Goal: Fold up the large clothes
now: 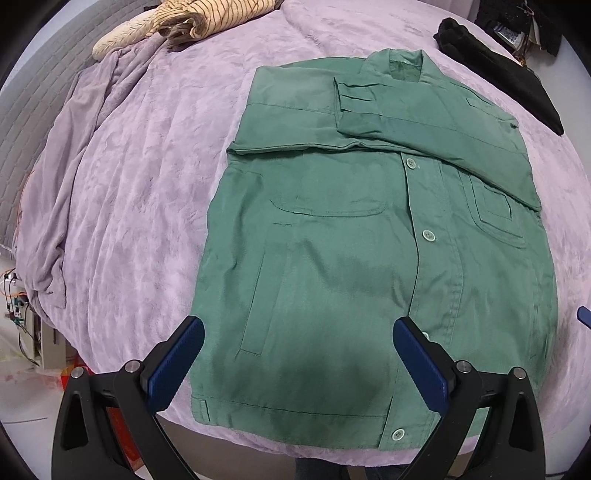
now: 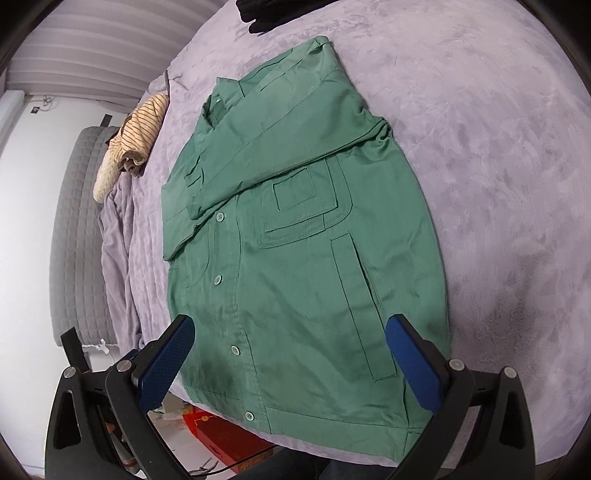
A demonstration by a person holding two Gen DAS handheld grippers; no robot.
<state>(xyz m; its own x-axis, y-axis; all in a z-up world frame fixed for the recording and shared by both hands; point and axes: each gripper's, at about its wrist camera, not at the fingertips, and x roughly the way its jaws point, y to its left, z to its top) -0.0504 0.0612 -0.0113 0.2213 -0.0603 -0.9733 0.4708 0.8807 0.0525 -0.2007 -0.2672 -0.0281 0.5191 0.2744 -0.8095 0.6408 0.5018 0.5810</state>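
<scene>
A green button-up jacket [image 1: 351,258] lies flat, front side up, on a lilac bed cover, with both sleeves folded across its chest. It also shows in the right wrist view [image 2: 295,277]. My left gripper [image 1: 299,363] is open and empty, held above the jacket's hem on its left half. My right gripper [image 2: 290,363] is open and empty, held above the hem on the jacket's right half. The hem lies close to the bed's near edge. A tip of the right gripper's blue pad [image 1: 583,315] shows at the right border of the left wrist view.
A striped beige garment [image 1: 192,22] lies bunched at the far left of the lilac bed cover [image 1: 140,177], also seen in the right wrist view [image 2: 136,144]. A black garment [image 1: 498,66] lies far right. A grey headboard [image 2: 74,236] stands beyond. Red boxes [image 2: 221,432] sit on the floor.
</scene>
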